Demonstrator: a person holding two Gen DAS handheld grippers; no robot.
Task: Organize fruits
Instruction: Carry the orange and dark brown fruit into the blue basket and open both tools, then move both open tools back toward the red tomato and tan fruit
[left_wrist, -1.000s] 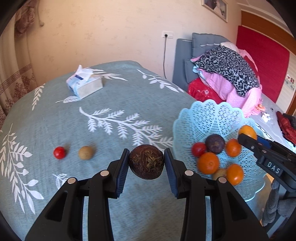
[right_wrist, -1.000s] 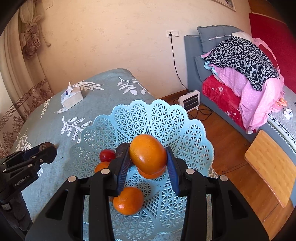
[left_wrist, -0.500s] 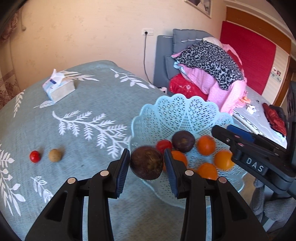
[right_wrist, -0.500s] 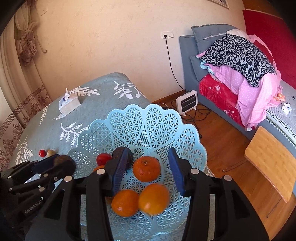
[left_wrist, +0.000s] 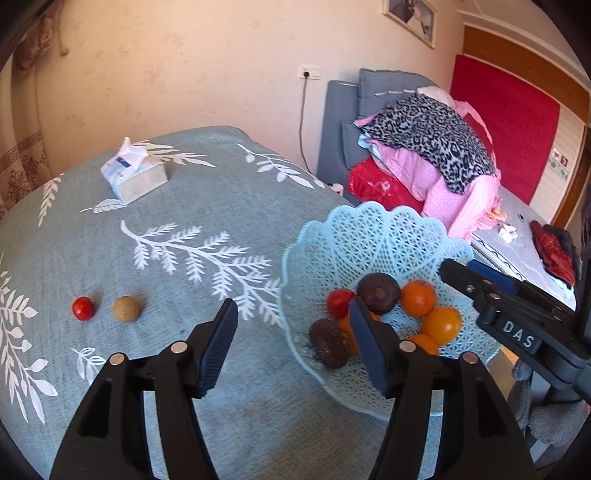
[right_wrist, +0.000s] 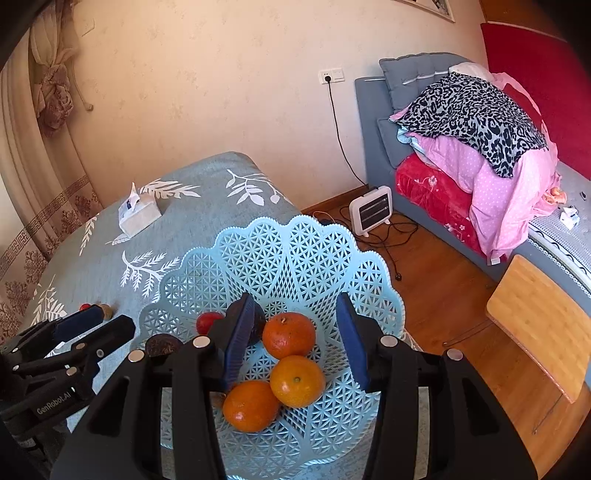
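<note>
Readable markings: "DAS" on the right gripper; "GenRobot.AI" on the left gripper. Left jaws have just been opening, empty; a dark brown wrinkled fruit lies in the pale blue lattice basket among oranges. Right jaws part-open, empty. A red cherry tomato, tan fruit and tissue pack lie on the tablecloth.

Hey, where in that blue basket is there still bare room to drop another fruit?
The basket's far half, behind the oranges, is bare lattice. The near left side is crowded: tomato and dark fruit.
</note>
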